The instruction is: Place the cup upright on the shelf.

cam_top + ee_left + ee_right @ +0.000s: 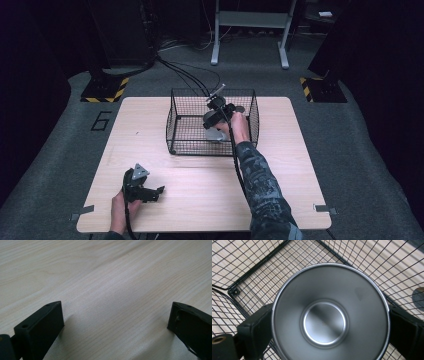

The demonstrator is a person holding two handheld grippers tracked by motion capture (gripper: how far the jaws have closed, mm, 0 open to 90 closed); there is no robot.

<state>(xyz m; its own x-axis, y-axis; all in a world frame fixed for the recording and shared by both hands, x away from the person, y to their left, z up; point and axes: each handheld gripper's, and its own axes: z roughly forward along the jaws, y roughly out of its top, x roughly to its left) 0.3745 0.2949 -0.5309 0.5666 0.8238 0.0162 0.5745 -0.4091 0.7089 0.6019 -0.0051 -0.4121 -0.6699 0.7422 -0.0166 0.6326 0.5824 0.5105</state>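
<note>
The metal cup [330,315] is inside the wire basket [180,107], held by the right gripper [330,322], whose two black jaws press against the cup's opposite sides just under the rim. In the right gripper view the cup's open mouth faces the camera, showing the dull grey inside wall and the bright round bottom. Behind it are the basket's mesh floor and one black corner of its frame, with the pale wood showing through the wires. From the high view, the cup [216,133] sits in the near right part of the basket, just inside the front wall, with the right gripper [218,120] over it and the person's right hand [239,126] reaching over the basket's edge.

The basket stands on the far middle of the wooden table [280,165]. Cables run from the basket's far side to the floor behind.

Well away from the basket, toward the table's near left corner, the left gripper [150,192] rests low on the wood in the person's left hand [120,207]. In the left gripper view its jaws stand wide apart with bare tabletop between them, holding nothing.
</note>
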